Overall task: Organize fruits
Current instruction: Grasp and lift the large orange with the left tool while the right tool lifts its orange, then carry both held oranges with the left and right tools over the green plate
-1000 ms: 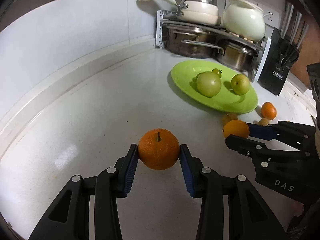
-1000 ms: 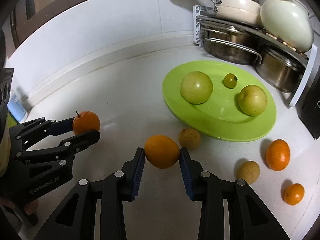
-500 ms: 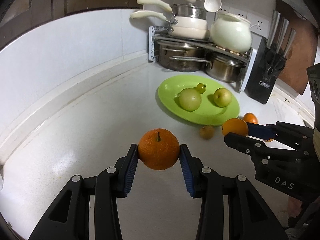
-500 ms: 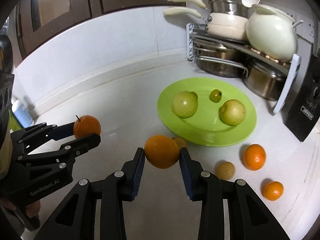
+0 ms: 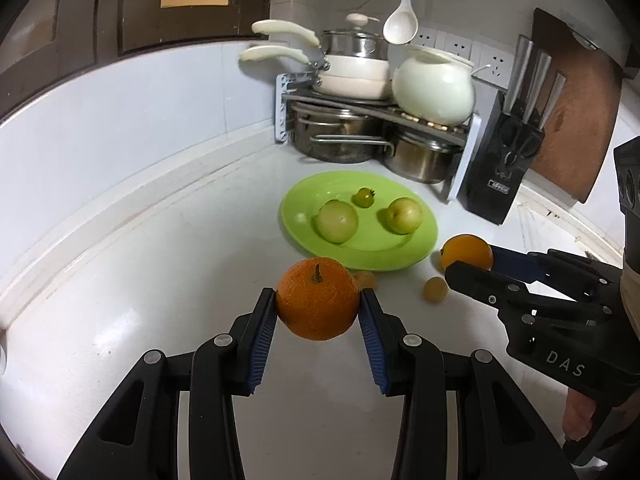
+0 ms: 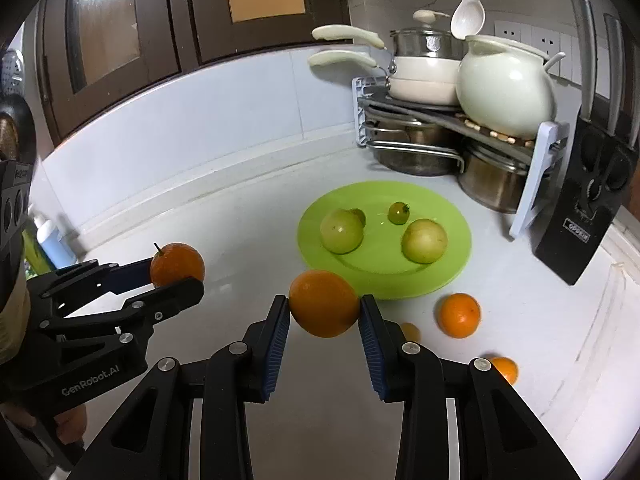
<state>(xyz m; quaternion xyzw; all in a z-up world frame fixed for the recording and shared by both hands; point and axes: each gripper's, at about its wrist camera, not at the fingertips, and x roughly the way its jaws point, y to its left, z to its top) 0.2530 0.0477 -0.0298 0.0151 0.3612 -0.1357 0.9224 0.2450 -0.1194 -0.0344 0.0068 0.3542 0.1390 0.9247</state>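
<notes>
Both oranges lifted and pulled back from the plate; nothing sorted yet.

Left gripper [image 5: 318, 312], jaws clamped on the stemmed orange [image 5: 318, 304] at frame centre; green plate [image 5: 420, 248] has shrunk toward mid-frame over the last second, so I've backed off and up. Right gripper [image 6: 324, 316] clamped on the smooth orange [image 6: 323, 302]. Two more oranges [image 6: 458, 315] lie lower right of the plate on the counter [image 6: 240, 240]. My read: carry phase, heading elsewhere.

Four oranges [image 6: 324, 303], three green fruits [image 6: 341, 230], one plate [image 6: 456, 216]
</notes>
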